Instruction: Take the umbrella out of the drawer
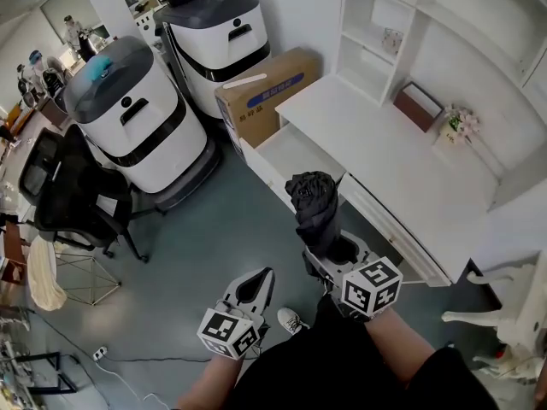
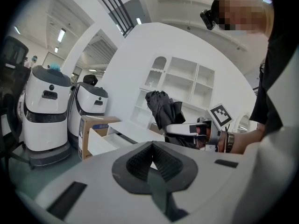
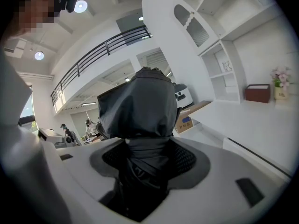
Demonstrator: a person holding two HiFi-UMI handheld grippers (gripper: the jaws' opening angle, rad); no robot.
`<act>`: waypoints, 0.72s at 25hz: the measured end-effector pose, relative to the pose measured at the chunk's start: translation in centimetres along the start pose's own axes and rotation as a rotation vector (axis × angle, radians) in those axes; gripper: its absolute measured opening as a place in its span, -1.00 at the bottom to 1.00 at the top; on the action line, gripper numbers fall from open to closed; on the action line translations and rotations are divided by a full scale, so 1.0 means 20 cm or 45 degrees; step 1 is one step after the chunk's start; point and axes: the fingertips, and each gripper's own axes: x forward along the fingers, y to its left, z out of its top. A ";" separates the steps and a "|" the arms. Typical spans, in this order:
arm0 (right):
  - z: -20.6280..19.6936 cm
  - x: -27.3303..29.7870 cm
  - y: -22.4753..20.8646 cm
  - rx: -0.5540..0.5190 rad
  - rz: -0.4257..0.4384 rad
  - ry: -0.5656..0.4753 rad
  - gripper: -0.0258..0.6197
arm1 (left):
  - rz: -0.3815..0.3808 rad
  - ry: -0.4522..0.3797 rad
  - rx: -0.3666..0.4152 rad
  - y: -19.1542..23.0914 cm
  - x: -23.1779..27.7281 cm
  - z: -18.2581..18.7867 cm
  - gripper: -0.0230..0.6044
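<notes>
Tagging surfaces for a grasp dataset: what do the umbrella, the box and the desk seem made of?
Umbrella: dark grey fabric, likely nylon or polyester, faint sheen, bunched in soft folds. Box: brown cardboard, matte, blue printed label. Desk: smooth white, probably painted or laminated board; no grain shows.

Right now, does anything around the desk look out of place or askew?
Only the drawer: it stands pulled out of the desk. The folded umbrella is upright in the right gripper; nothing is spilled.
</notes>
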 end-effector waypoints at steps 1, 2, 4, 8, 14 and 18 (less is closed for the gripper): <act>-0.01 -0.03 0.01 0.003 0.002 -0.002 -0.15 | -0.002 0.004 0.001 -0.02 0.00 -0.01 -0.94; -0.01 -0.05 0.02 0.003 0.005 -0.004 -0.15 | -0.003 0.007 0.001 -0.03 -0.01 -0.01 -0.94; -0.02 -0.11 0.03 0.001 0.013 -0.007 -0.15 | -0.003 0.008 0.004 -0.07 -0.01 -0.02 -0.94; 0.00 -0.22 0.03 -0.009 0.045 -0.017 -0.15 | 0.014 -0.004 0.008 -0.17 0.02 -0.01 -0.94; 0.03 -0.42 -0.05 -0.053 0.100 -0.020 -0.15 | 0.063 -0.047 0.007 -0.37 0.11 -0.01 -0.94; 0.00 -0.58 -0.09 -0.050 0.141 -0.005 -0.15 | 0.097 -0.072 -0.001 -0.52 0.14 -0.04 -0.94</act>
